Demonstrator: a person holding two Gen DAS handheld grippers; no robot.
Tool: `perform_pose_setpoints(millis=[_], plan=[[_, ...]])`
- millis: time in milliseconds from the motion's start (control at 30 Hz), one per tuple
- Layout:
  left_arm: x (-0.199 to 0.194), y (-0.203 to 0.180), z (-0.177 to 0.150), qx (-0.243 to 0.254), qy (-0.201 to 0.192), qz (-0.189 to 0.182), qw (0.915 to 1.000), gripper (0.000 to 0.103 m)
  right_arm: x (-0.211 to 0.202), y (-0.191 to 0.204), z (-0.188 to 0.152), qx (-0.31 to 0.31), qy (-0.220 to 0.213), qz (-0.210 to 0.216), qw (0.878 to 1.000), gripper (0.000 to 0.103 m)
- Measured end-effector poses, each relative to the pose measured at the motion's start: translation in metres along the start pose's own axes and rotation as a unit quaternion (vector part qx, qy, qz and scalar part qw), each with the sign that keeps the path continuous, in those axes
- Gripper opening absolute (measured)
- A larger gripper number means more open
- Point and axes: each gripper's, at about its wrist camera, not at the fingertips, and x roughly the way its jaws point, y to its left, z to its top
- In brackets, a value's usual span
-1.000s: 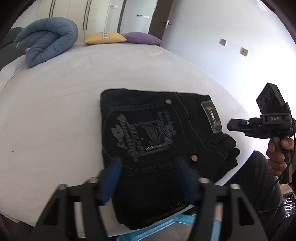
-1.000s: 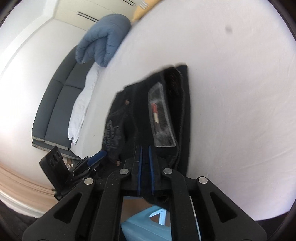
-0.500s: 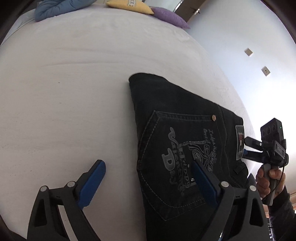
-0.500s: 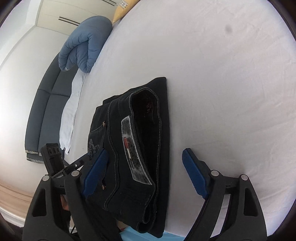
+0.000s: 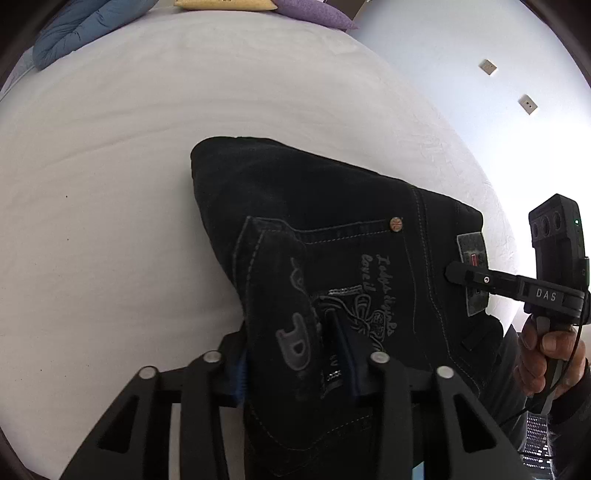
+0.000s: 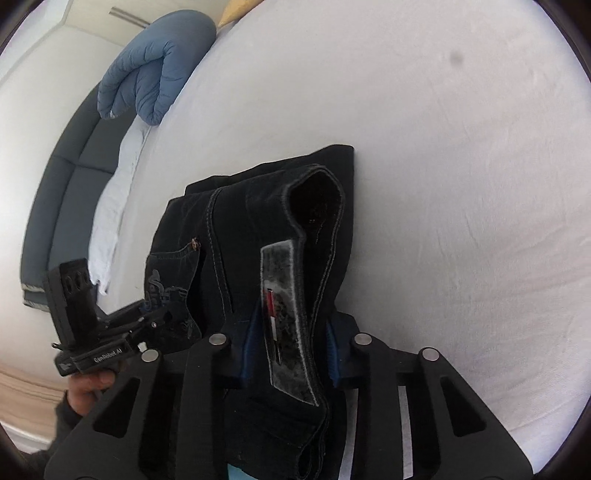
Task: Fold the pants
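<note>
Left tongs (image 5: 295, 350) are closed onto a bunched ridge of the pants (image 5: 332, 221) at the embroidered back pocket (image 5: 332, 295); denim is pinched between the blue pads. Right tongs (image 6: 290, 350) are closed partway around the waistband (image 6: 314, 221), with the leather patch (image 6: 284, 314) gripped between the pads. The pants are a black, already compact folded stack on the white bed (image 5: 110, 147), near its front edge, and are lifted slightly at both grip points.

Step judged in hand: both near corners are grasped for a further fold, or for lifting the stack. The task is judged mostly done. The next move probably calls for both tongs being raised together and carried away from the bed edge, over the far part of the pants, with grips kept level so the layers do not slide apart.

Left view only: pocket embroidery, rivet (image 5: 395, 224), right handle held in a hand (image 5: 546, 354), purple pillow (image 5: 314, 13) and wall plates (image 5: 488, 67) beyond the pants. Right view only: open waistband mouth, stacked layer edges, grey sofa (image 6: 66, 203) to the left of the pants, and blue duvet (image 6: 155, 81) beyond them, seen in full.
</note>
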Motion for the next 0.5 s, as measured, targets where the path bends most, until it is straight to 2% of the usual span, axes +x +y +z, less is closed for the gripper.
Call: perform_pose_setpoints(millis=[67,133,300,400,500], plan=[[-0.005,-0.005,-0.001,0.003,-0.006,0.007,1.0000,0.024,-0.006,0.019,-0.001,-0.039,-0.010,-0.029,0.999,0.019],[-0.009,-0.010,-0.002,0.007,-0.011,0.017,0.9998,0.022,-0.013,0.034,-0.001,-0.064,-0.020,-0.044,0.997,0.017],[-0.038,-0.020,0.010,0.014,-0.045,0.007,0.9989,0.021,-0.040,0.067,0.005,-0.104,-0.051,-0.043,0.992,0.016],[-0.060,-0.027,0.037,0.022,-0.076,0.005,0.9968,0.021,-0.058,0.074,0.028,-0.107,-0.073,-0.031,0.991,0.016],[-0.069,-0.027,0.071,0.023,-0.098,-0.001,0.9949,0.021,-0.074,0.070,0.066,-0.098,-0.091,-0.015,0.991,0.016]])
